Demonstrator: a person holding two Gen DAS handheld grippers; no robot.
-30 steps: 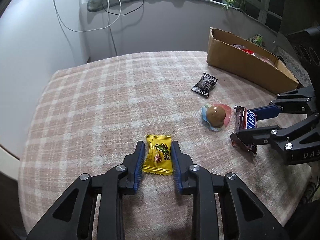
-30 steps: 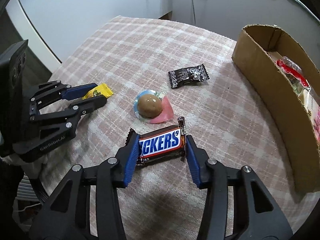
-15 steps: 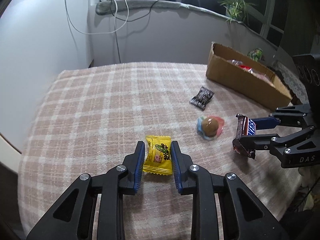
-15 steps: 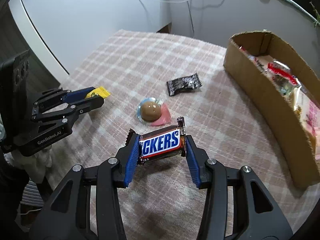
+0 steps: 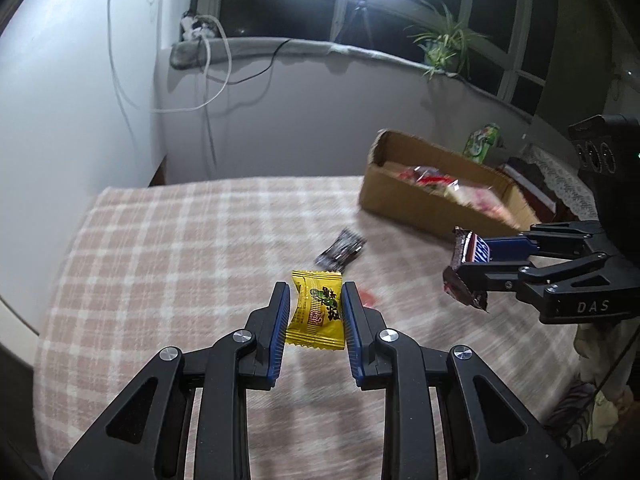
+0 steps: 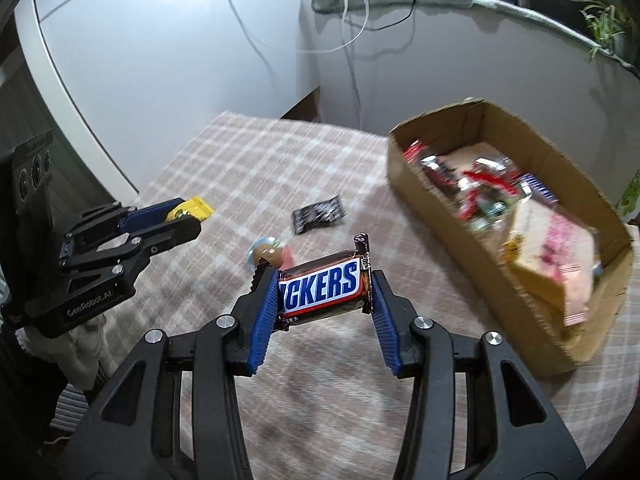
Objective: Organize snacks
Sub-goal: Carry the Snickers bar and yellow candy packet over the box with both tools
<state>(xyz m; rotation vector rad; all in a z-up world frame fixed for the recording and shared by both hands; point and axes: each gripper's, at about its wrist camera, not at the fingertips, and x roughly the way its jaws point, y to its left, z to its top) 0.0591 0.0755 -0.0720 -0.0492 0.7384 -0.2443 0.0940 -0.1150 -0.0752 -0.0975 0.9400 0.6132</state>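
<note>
My left gripper (image 5: pixel 315 300) is shut on a yellow candy packet (image 5: pixel 318 312) and holds it above the checked tablecloth (image 5: pixel 160 248). My right gripper (image 6: pixel 324 280) is shut on a Snickers bar (image 6: pixel 322 286) and holds it in the air; both also show in the left wrist view (image 5: pixel 468 260). The left gripper with the yellow packet (image 6: pixel 192 209) shows at the left of the right wrist view. A cardboard box (image 6: pixel 532 292) with several snacks in it stands at the right, also in the left wrist view (image 5: pixel 424 208).
A black snack packet (image 6: pixel 319 213) and a round chocolate sweet in a pink and blue wrapper (image 6: pixel 267 255) lie on the cloth between the grippers. The black packet also shows in the left wrist view (image 5: pixel 341 249). A white wall, cables and a window sill stand behind the table.
Both grippers have lifted their snacks off the table and risen. The view has tilted up, and the right gripper has moved closer to the box.
</note>
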